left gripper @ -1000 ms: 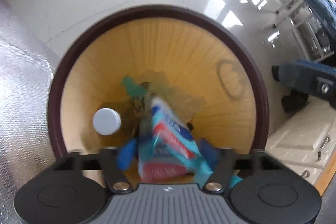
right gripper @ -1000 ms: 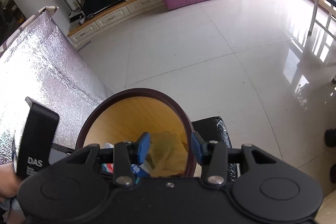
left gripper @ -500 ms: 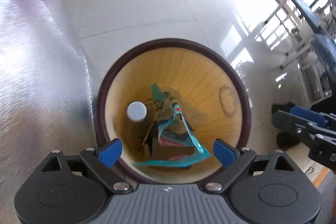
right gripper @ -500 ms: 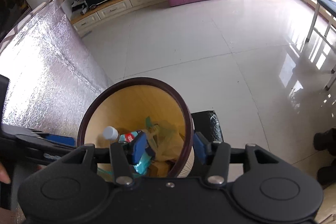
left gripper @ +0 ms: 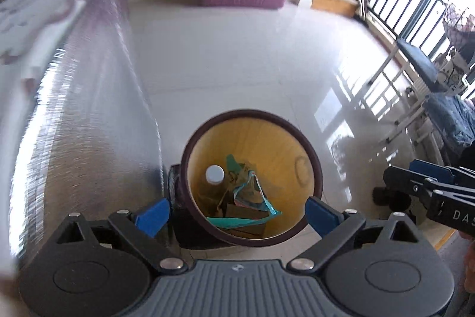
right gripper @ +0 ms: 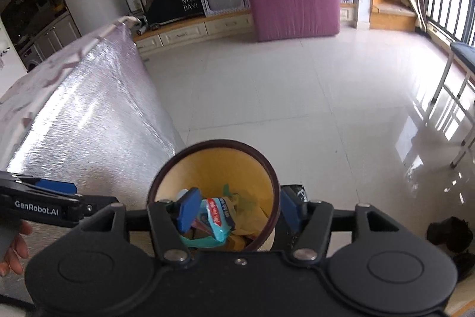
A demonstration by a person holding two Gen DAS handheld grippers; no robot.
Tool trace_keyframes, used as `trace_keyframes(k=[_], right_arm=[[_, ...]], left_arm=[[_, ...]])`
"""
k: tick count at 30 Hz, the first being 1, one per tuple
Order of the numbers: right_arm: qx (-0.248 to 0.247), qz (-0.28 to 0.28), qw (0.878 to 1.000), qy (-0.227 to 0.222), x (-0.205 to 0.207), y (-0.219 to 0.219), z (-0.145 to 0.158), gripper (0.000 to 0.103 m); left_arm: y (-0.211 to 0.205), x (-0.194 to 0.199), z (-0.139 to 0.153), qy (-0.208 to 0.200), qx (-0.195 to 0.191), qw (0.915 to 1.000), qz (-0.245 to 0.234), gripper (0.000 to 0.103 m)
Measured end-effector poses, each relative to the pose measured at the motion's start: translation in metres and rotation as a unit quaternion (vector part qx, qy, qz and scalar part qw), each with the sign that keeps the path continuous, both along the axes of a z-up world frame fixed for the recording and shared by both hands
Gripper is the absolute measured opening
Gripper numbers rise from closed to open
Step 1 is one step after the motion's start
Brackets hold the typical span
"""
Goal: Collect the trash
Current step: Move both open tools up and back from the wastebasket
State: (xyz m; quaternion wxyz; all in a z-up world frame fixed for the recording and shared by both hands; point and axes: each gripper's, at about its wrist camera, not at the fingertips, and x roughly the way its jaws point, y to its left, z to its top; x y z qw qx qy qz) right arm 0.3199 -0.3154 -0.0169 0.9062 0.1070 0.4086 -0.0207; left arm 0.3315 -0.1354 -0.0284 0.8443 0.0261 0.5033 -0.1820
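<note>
The bin (left gripper: 311,156) stands on the floor (left gripper: 237,64), round, dark-brown rim, yellow ribbed inside. In it lie a teal-and-red wrapper (left gripper: 252,198) at 6 o'clock and a white-capped bottle (left gripper: 215,173) at 9. Left gripper (left gripper: 237,211): jaws have just been opening, now wide, empty. Right gripper (right gripper: 237,210): jaws have just been opening, partway, holding nothing.

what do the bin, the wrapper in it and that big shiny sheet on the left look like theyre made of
Bin: looks like wood or wood-look laminate, with fine vertical grain lines on its yellow inner wall; the dark rim is smooth, maybe plastic.
Wrapper: thin printed plastic film, crumpled and glossy.
Shiny sheet: seems to be metallised foil, silvery, finely embossed and glinting.
</note>
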Motion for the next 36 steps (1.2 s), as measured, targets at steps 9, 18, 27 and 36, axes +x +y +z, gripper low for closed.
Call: trace_keyframes(k=[9, 18, 27, 36], right_arm=[[-0.015, -0.004, 0.999, -0.028, -0.045, 0.013, 0.037, 0.084], [-0.026, -0.014, 0.998, -0.057, -0.101, 0.020, 0.049, 0.103], [-0.052, -0.020, 0.995, -0.085, -0.145, 0.033, 0.049, 0.103], [-0.079, -0.018, 0.990, -0.116, -0.184, 0.051, 0.047, 0.103]], left_arm=[[0.019, -0.052, 0.041, -0.065, 0.005, 0.9978, 0.010, 0.103], [0.041, -0.111, 0.047, -0.112, -0.014, 0.9930, 0.035, 0.103], [0.063, -0.163, 0.048, -0.159, -0.039, 0.9846, 0.061, 0.103], [0.073, -0.201, 0.041, -0.174, -0.047, 0.9807, 0.077, 0.103]])
